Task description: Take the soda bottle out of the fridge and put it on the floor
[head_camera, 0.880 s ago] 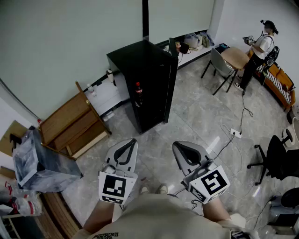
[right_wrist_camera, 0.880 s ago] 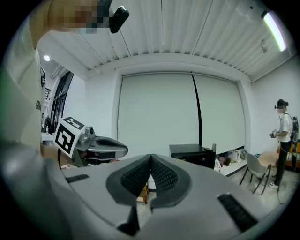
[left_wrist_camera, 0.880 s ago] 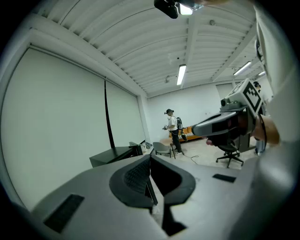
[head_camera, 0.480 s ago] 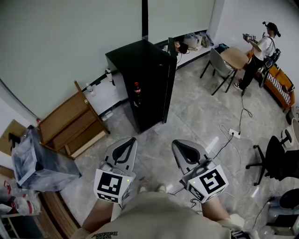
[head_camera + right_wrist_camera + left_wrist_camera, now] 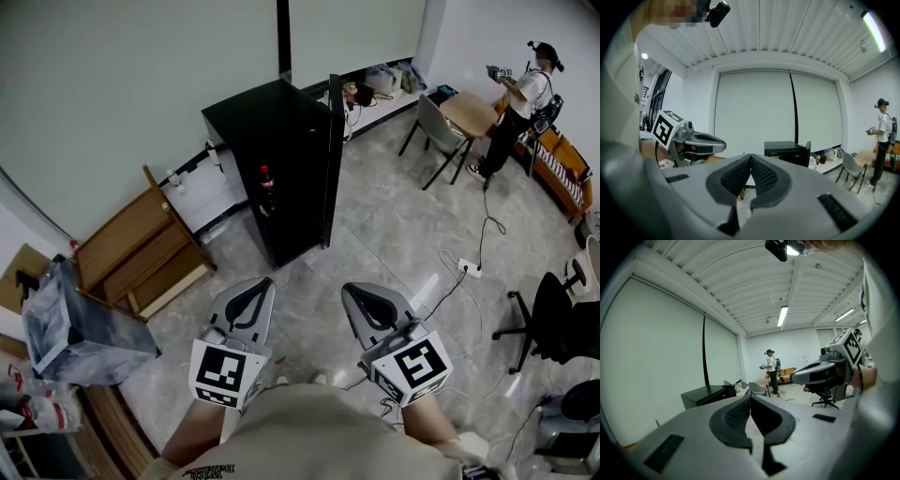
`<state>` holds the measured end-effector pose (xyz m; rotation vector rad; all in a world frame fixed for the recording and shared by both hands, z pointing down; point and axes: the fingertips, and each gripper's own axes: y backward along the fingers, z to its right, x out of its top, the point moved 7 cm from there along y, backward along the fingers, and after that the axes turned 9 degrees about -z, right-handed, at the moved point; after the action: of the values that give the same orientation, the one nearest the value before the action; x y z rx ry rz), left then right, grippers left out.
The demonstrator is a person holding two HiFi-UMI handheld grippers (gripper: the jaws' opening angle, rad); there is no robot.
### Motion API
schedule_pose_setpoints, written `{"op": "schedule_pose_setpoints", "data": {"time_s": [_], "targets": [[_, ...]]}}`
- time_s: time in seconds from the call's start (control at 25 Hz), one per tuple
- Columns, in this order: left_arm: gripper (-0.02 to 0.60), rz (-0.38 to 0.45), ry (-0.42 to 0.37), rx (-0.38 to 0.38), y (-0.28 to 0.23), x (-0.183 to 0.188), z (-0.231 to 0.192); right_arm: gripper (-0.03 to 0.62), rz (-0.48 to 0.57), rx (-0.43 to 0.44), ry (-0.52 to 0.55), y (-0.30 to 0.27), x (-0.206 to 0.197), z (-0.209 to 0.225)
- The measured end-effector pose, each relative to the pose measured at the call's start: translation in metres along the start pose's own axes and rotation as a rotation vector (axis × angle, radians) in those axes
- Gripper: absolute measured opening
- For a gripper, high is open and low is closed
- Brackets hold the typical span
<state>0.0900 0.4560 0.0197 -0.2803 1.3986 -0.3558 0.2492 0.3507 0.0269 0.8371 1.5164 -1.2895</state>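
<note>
While the left claw (image 5: 265, 282) hangs over the grey floor (image 5: 394, 234), its jaws are pressed together on nothing. Ahead, well apart from both claws, the soda bottle (image 5: 266, 187) stands upright inside the open black fridge (image 5: 281, 131). The right claw (image 5: 346, 290) is likewise closed and empty.

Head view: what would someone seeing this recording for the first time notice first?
The black fridge stands by the back wall with its door open, a soda bottle upright inside. Nearest the camera, the left gripper and right gripper are held side by side, both shut and empty, well short of the fridge. A second person stands in the far right corner.
</note>
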Motion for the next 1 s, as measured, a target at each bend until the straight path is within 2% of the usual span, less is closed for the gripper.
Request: {"op": "schedule_pose_setpoints", "data": {"time_s": [0.52, 1.0], "targets": [[0.006, -0.009, -0.058, 0.049, -0.015, 0.004, 0.039, -0.003, 0.010, 0.016, -0.010, 0.024, -0.024, 0.032], [0.006, -0.022, -0.049, 0.092, -0.039, -0.001, 0.014, -0.003, 0.010, 0.047, -0.005, -0.013, -0.023, 0.050]]}}
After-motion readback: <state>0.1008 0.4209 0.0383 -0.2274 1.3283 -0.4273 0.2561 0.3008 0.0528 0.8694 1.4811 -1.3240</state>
